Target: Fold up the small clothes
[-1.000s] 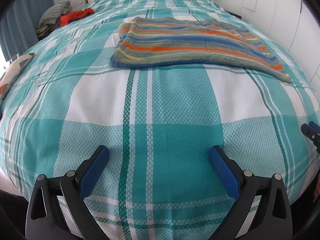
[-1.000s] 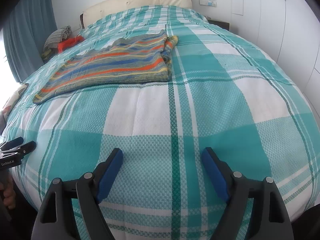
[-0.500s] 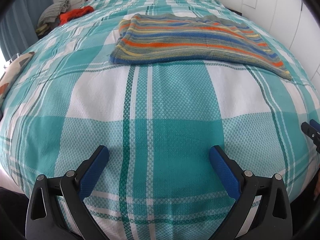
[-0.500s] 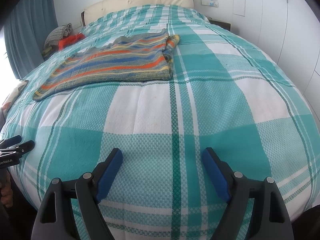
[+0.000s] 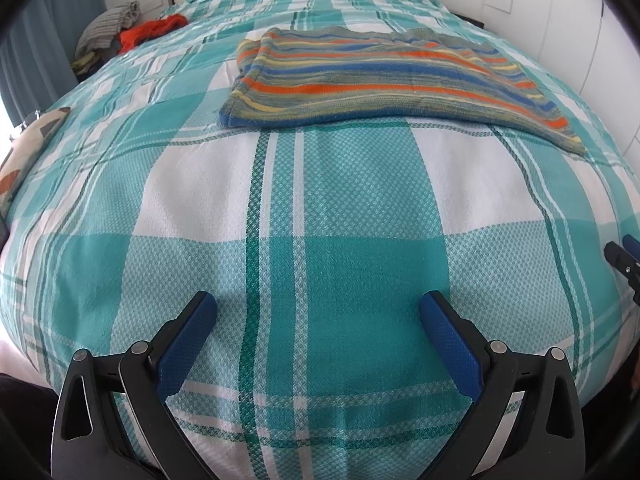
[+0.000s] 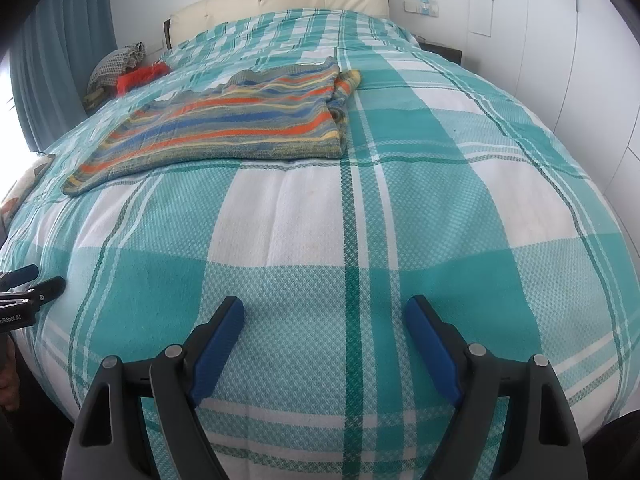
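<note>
Both grippers hang over the near end of the bed [image 5: 344,216] with nothing in them: left gripper [image 5: 318,312] jaws wide apart, right gripper [image 6: 324,316] too. The striped knit sweater [image 5: 384,80] lies flat well ahead of both, already partly folded by the look of it. I'd reach in and pinch the near hem corners evenly. Versus a second ago, basically nothing differs; the sweater just sits slightly lower in view.

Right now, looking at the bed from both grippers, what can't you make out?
- Striped garment: what kind it is and what lies beneath its top layer, hidden by its own folds in both views.
- Clothes pile by the headboard: too small and distorted to count.
- Patterned item: cut off by the left wrist view's edge.
</note>
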Available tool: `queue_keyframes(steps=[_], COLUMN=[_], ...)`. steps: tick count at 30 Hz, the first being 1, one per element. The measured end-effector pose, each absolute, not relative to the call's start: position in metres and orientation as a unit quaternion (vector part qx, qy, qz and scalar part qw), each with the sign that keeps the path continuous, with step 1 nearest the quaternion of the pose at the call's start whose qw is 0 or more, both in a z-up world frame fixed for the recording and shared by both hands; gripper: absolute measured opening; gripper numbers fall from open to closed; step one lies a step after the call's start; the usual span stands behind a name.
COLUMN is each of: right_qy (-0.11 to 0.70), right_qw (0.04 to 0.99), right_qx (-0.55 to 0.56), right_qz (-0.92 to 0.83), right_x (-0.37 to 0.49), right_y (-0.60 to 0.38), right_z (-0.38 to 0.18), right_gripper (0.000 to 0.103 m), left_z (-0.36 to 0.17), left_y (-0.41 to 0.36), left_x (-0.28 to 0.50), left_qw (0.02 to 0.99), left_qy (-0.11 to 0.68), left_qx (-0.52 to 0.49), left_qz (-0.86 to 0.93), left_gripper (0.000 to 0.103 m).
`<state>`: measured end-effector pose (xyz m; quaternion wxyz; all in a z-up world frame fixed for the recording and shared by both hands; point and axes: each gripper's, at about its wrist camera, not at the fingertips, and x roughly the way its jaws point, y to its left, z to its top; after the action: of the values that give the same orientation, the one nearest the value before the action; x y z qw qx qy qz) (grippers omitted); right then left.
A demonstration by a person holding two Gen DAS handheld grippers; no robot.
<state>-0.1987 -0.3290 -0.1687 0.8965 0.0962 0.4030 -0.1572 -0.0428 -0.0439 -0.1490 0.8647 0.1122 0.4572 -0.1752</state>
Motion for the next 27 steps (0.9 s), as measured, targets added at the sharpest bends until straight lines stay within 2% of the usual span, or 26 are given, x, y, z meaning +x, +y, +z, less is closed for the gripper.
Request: queue_keyframes(steps=[27], right_qy=[0.413], right_qw=[0.889], right_qx=[0.083], right_qz=[-0.179], right_x=[-0.1981], right_y=[-0.3227], right_z=[-0.1709], right_gripper=[0.084], left_z=[-0.15], left_y=[-0.0473], left_x=[-0.0405], left_qw=[0.857], left_qy=[0.469], left_qx=[0.127], left_qz=[-0.171], left_gripper=[0.102])
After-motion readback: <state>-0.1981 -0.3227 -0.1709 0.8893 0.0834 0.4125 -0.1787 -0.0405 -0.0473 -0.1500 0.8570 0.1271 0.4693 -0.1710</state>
